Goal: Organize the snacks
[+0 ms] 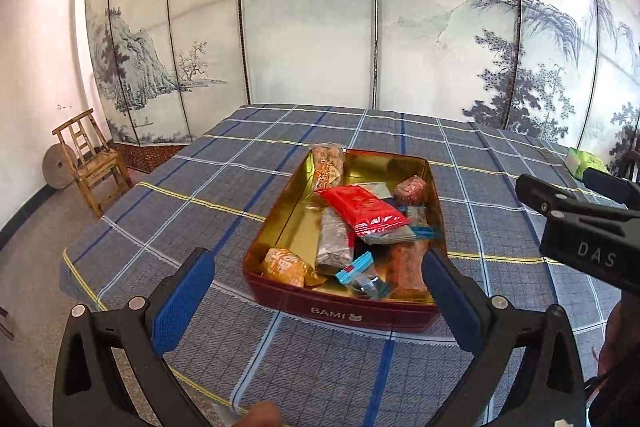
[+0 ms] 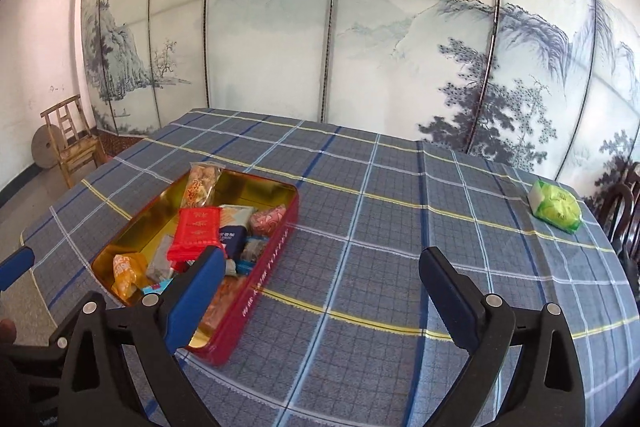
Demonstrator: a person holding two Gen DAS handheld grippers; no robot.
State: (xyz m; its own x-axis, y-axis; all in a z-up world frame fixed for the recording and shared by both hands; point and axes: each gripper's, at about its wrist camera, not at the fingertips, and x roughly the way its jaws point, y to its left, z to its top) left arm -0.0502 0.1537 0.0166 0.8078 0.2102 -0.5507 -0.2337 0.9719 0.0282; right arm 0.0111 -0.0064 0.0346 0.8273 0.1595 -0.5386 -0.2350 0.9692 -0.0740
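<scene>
your left gripper point(image 1: 316, 267) is spread wide. nothing is between its blue pads point(image 1: 182, 293). it hangs above the near end of the tin point(image 1: 344, 311), not touching it.

your right gripper point(image 2: 320, 275) is spread wide too, with nothing between its pads point(image 2: 196, 291). it hangs over the bare cloth point(image 2: 360, 227), just to the right of the tin point(image 2: 256, 291). in the left view you can see its black body come in from the right side point(image 1: 580, 215).

the tin is red outside and gold inside. it sits on the checked cloth point(image 1: 192, 195), on the left part of the table. its lid is off. the word "bami" is on its near side.

the snacks are in the tin. a red pack point(image 1: 366, 211) lies on top in the middle. an orange pack point(image 1: 284, 265) is in the near left corner. a long clear pack point(image 1: 329, 167) leans on the far left wall and sticks up over the rim. a pink sweet point(image 1: 410, 189) is near the far right side. a grey pack point(image 1: 334, 241) lies under the red one. a small blue pack point(image 1: 360, 273) is at the near end.

one green pack point(image 2: 556, 207) is not in the tin. it lies on the cloth far off to the right, well apart from the tin.

a wooden chair point(image 2: 68, 139) stands by the wall on the left. a painted screen point(image 2: 360, 27) is behind the table.
</scene>
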